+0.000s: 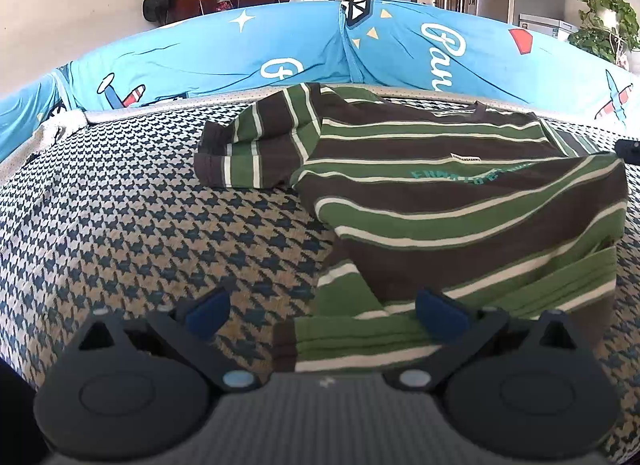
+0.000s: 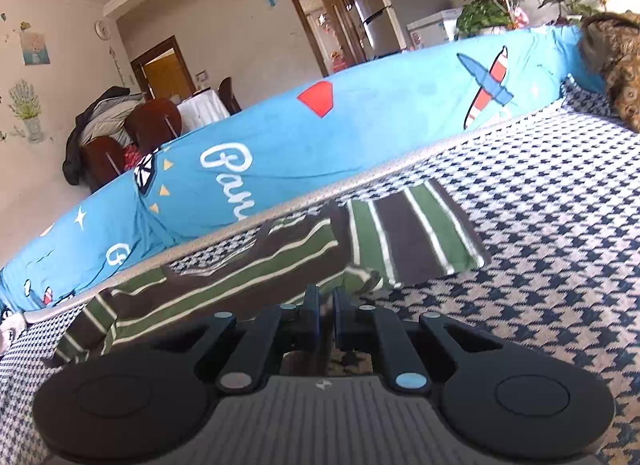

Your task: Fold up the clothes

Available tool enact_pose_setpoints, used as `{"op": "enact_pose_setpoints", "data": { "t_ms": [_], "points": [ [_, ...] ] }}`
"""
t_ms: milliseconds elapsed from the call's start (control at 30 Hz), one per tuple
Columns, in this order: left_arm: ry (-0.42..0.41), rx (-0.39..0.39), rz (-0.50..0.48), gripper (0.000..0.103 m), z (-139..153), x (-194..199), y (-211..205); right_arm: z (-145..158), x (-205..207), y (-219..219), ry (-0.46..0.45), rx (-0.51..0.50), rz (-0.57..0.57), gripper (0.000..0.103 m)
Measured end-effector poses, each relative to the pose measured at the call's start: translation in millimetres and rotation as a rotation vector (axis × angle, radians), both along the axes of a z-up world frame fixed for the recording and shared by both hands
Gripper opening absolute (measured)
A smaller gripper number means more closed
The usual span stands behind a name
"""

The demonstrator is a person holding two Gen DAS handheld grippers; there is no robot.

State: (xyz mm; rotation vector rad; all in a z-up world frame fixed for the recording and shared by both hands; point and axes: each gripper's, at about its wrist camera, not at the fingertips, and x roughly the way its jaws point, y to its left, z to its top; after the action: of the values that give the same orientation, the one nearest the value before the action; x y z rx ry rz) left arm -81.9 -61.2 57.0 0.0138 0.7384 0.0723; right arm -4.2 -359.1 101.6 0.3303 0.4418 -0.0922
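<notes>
My left claw (image 1: 326, 315) gapes over the striped T-shirt's (image 1: 460, 201) hem on the houndstooth bed cover (image 1: 140, 233); my right claw (image 2: 326, 305) pinches its edge. Soft, limp knit: I'd grip hems.

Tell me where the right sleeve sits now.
Right wrist view: the sleeve lies flat on the houndstooth cover, just right of the shirt body, below the blue bolster.

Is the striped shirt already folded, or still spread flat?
Partly folded. The striped shirt has its bottom hem doubled over near the open left gripper, while one sleeve lies out to the side.
</notes>
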Motion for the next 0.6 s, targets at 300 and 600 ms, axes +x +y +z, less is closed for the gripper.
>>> {"op": "enact_pose_setpoints", "data": {
  "t_ms": [300, 600],
  "points": [
    [0.032, -0.003, 0.013, 0.103, -7.9, 3.9, 1.4, -2.3, 6.7, -6.1, 0.056, 0.014, -0.011, 0.007],
    [0.038, 0.0, 0.006, 0.103, -13.2, 4.4, 1.7, -17.0, -22.0, -12.7, 0.13, 0.113, 0.011, 0.025]
  ]
}}
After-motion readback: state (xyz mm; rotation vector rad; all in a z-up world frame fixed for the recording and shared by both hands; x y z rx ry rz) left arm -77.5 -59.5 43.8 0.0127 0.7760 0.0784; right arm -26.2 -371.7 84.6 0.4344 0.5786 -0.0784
